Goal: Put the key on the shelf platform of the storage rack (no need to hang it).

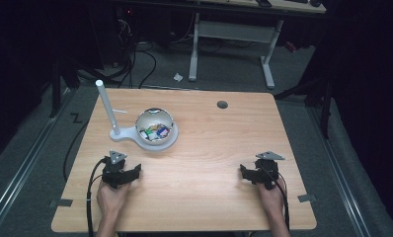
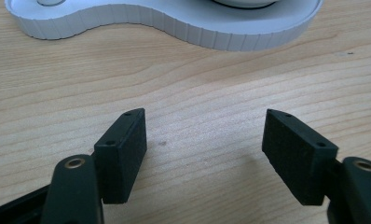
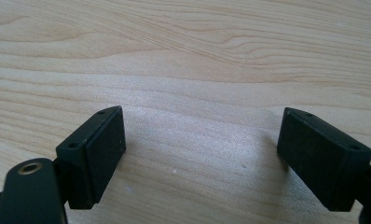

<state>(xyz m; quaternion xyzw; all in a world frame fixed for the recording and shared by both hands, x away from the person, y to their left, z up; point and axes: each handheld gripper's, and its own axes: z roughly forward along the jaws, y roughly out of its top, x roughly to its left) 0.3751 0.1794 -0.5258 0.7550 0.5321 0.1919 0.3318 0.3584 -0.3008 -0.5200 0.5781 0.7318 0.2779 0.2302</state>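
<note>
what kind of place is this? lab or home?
Probably a lab or workshop: a bare wooden table on grey carpet, loose cables on the floor behind it, and a second desk frame beyond. A white stand holds a bowl.

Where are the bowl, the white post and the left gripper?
bowl (image 1: 146,118), high view, on its white inner wall.
white post (image 1: 107,109), high view, midway up the shaft.
left gripper (image 2: 204,142), left gripper view, midway between its open fingertips.
</note>
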